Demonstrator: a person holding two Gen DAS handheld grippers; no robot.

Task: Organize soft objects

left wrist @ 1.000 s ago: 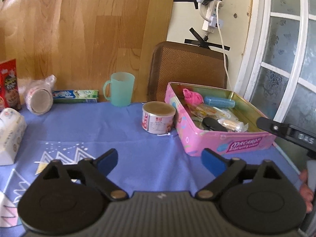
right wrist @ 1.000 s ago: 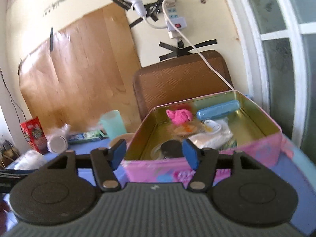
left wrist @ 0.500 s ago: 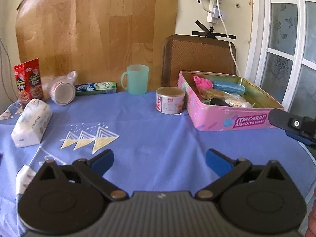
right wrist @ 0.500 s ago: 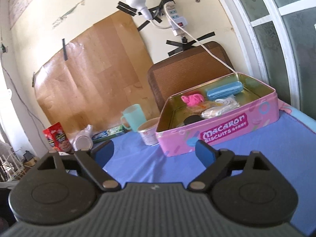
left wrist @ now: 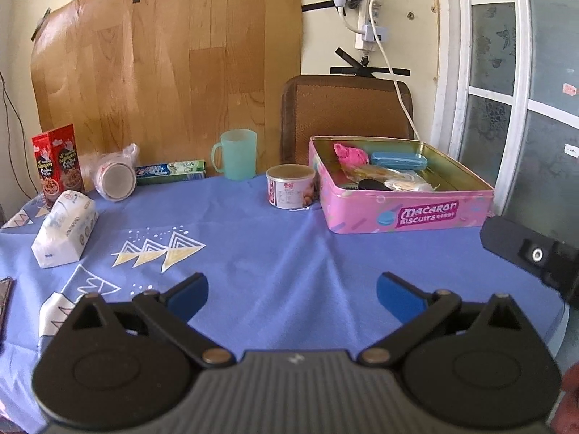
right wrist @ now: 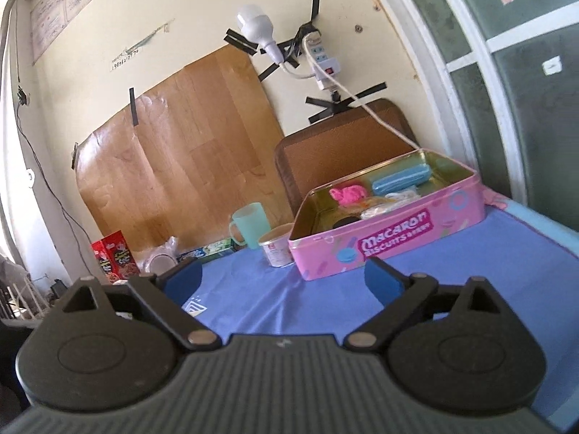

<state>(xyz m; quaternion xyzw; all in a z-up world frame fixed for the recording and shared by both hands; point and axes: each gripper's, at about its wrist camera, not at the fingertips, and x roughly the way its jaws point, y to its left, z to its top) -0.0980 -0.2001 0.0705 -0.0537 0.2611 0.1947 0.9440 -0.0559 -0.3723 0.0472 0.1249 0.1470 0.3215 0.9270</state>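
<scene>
A pink macaron biscuit tin (left wrist: 409, 213) stands open on the blue tablecloth at the right, also in the right wrist view (right wrist: 394, 235). Inside lie a pink soft item (left wrist: 349, 153), a blue case (left wrist: 398, 161), wrapped packets (left wrist: 401, 182) and a black round item (left wrist: 372, 185). A white tissue pack (left wrist: 65, 228) lies at the left. My left gripper (left wrist: 291, 294) is open and empty, well back from the tin. My right gripper (right wrist: 282, 280) is open and empty; its body shows at the left wrist view's right edge (left wrist: 528, 253).
A small can (left wrist: 290, 191) stands left of the tin, a green mug (left wrist: 237, 154) behind it. A toothpaste box (left wrist: 170, 172), a bagged jar (left wrist: 115, 177) and a red snack box (left wrist: 58, 164) line the back left. A brown chair back (left wrist: 347, 115) stands behind the table.
Both grippers have pulled back and up from the tin. The right gripper's jaws have opened wider. The tin's contents have not changed.
</scene>
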